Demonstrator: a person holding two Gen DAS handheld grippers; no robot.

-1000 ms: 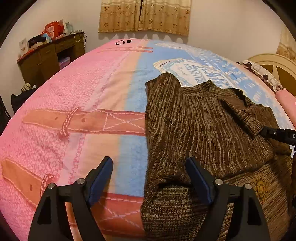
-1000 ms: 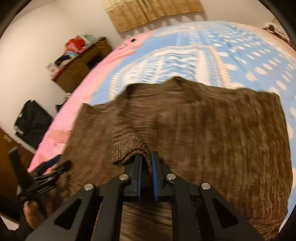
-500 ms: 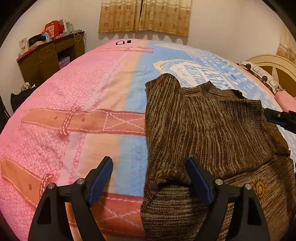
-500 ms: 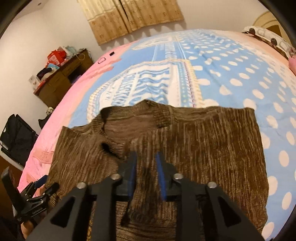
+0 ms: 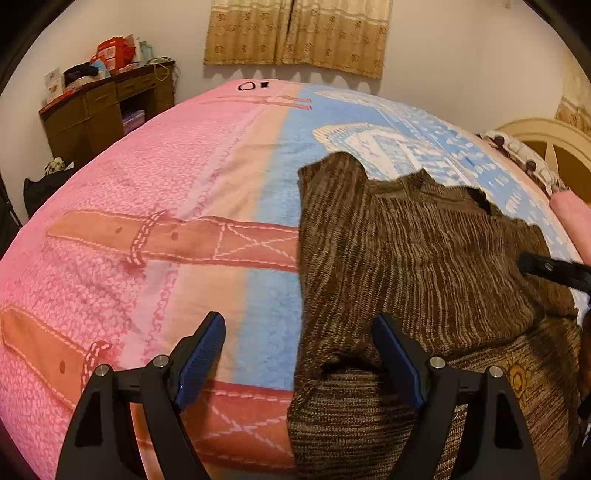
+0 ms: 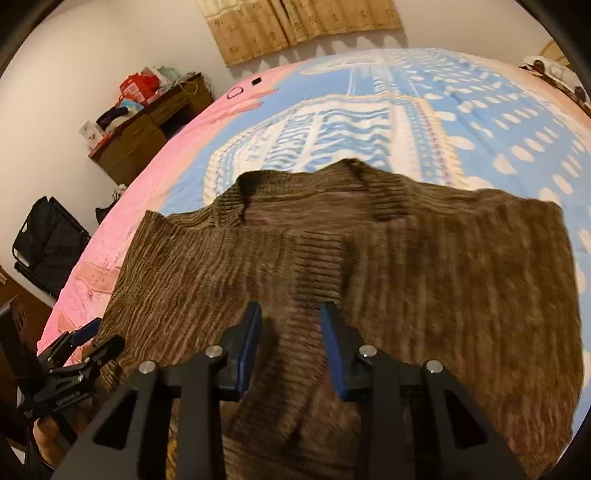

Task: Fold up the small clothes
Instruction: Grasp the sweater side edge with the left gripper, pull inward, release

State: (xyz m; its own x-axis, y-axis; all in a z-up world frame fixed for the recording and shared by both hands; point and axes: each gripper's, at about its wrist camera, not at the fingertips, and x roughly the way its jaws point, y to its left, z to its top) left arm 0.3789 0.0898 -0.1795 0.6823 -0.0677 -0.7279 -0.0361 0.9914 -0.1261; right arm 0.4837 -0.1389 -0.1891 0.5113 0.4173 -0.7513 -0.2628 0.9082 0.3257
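Observation:
A brown knit sweater (image 5: 424, 258) lies flat on the pink and blue blanket (image 5: 147, 184), collar toward the far wall. In the right wrist view one sleeve (image 6: 303, 266) is folded across the sweater (image 6: 461, 288). My right gripper (image 6: 291, 312) hovers just above that sleeve. Its jaws are opening and the pads do not press on the knit. It also shows at the right edge as the right gripper (image 5: 546, 267). My left gripper (image 5: 297, 325) stands wide open over the sweater's near left edge, holding nothing. The left gripper (image 6: 99, 338) appears at lower left, held by a hand.
A wooden desk (image 5: 107, 107) piled with things stands at the far left wall. Curtains (image 5: 295, 33) hang behind the bed. A cream headboard (image 5: 546, 140) and a pink pillow (image 5: 572, 218) are at the right. A black bag (image 6: 44, 243) sits on the floor.
My right gripper has let go of the sleeve cuff and its jaws have spread. The sleeve now lies flat across the sweater. The left gripper has stayed put.

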